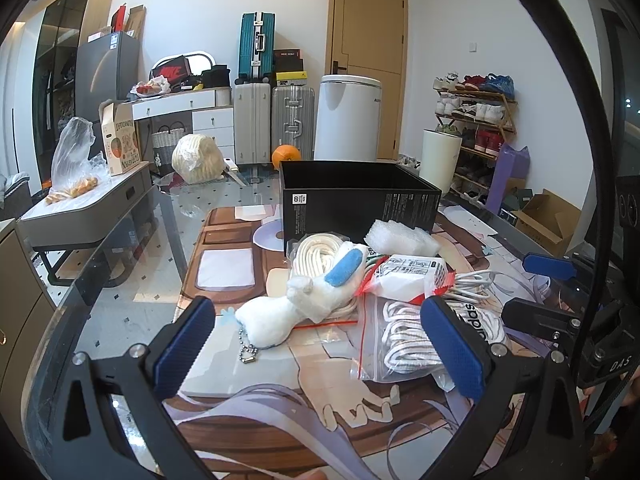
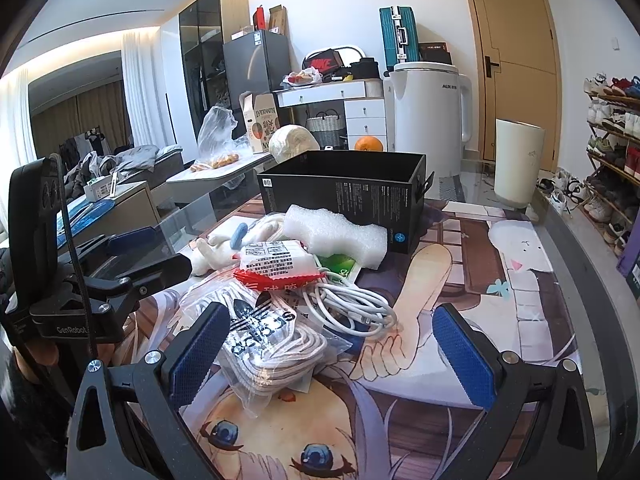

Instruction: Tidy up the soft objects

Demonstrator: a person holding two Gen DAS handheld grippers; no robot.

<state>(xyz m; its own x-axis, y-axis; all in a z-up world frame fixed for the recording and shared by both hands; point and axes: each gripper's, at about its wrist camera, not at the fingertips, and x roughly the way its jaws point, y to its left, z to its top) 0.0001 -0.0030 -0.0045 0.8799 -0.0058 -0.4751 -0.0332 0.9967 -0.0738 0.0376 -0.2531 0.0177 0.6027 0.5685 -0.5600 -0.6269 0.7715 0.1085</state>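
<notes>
Table of glass carries a printed cartoon mat, glossy and flat, with a heap of soft goods at its middle. Behind the heap stands an open black cardboard box, rectangular and matte. Against its front wall lies a white foam block, pebbled and wavy-edged. Nearest the cameras, a clear zip bag holds coiled white laces. Beside it sits a white plush toy, fuzzy, with a blue ear and a bead chain. A crinkled red-and-white packet rests atop a looped white cable. The left gripper hovers spread wide before the plush; the right gripper is likewise wide apart, its blue, textured pads flanking the bag and cable, gripping nothing.
</notes>
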